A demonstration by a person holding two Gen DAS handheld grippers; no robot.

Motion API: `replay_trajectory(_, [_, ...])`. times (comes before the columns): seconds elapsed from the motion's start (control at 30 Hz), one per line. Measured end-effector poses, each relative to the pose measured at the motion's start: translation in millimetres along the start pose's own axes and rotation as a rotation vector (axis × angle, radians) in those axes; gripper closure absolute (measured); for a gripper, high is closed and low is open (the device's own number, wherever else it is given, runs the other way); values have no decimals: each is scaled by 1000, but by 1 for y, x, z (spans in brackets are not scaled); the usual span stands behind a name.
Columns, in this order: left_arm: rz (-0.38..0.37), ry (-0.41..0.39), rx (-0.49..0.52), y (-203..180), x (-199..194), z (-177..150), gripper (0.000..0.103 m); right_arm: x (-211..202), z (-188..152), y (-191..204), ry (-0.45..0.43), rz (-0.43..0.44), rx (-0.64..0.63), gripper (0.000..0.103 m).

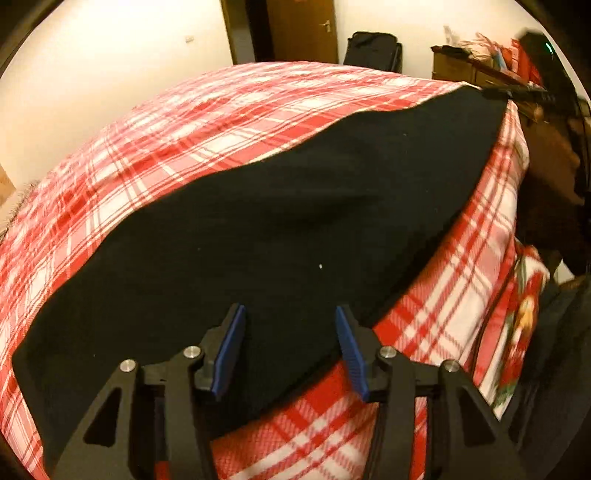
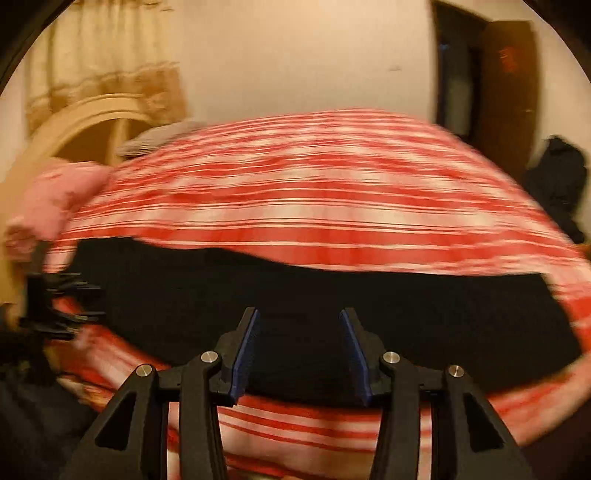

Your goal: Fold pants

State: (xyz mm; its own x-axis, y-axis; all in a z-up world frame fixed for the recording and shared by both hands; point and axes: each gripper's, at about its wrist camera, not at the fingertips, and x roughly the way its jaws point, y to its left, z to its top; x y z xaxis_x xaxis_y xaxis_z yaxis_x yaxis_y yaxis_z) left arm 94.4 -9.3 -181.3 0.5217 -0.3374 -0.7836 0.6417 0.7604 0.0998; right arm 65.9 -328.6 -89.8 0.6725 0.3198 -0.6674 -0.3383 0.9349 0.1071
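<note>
Black pants lie flat in a long band on a red and white plaid bed cover. My left gripper is open and empty, just above the pants near their near edge. In the right wrist view, which is motion-blurred, the pants run across the cover. My right gripper is open and empty over the pants' near edge. The other gripper shows in the left wrist view at the pants' far right end and in the right wrist view at the left end.
A wooden door, a black bag and a cluttered wooden dresser stand beyond the bed. A printed pillow lies at the bed's right edge. A pink pillow and a wooden headboard are at the left.
</note>
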Motion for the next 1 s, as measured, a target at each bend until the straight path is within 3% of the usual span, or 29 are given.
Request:
replay_trajectory(0.17, [-7,-31,-4,1,-13,-4,49,48,-3,89,81,128,-217,56])
replay_trajectory(0.27, [42,6,8,8,-12,-15,49,72,-11,129,115,184,-295,56])
replay_trajectory(0.33, [24,3,-38,21,-12,-25,48,87,-16,149,141,200,-353,56])
replay_trajectory(0.47, [14,-23,-60,27,-17,-31,48,108,-27,169,196,162,-444,57])
replay_trajectory(0.6, [2,-33,-79,29,-17,-33,47,122,-32,168,238,91,-481,98])
replay_trajectory(0.77, [-29,-41,-125,44,-23,-38,47,111,-33,174,242,93,-539,99])
replay_trajectory(0.87, [-63,-25,-135,52,-25,-45,47,126,-41,177,305,65,-590,98])
replay_trajectory(0.93, [-64,-30,-137,52,-28,-46,47,125,-40,176,315,83,-586,98])
replay_trajectory(1.0, [-68,-47,-152,51,-35,-45,47,119,-32,170,345,156,-528,95])
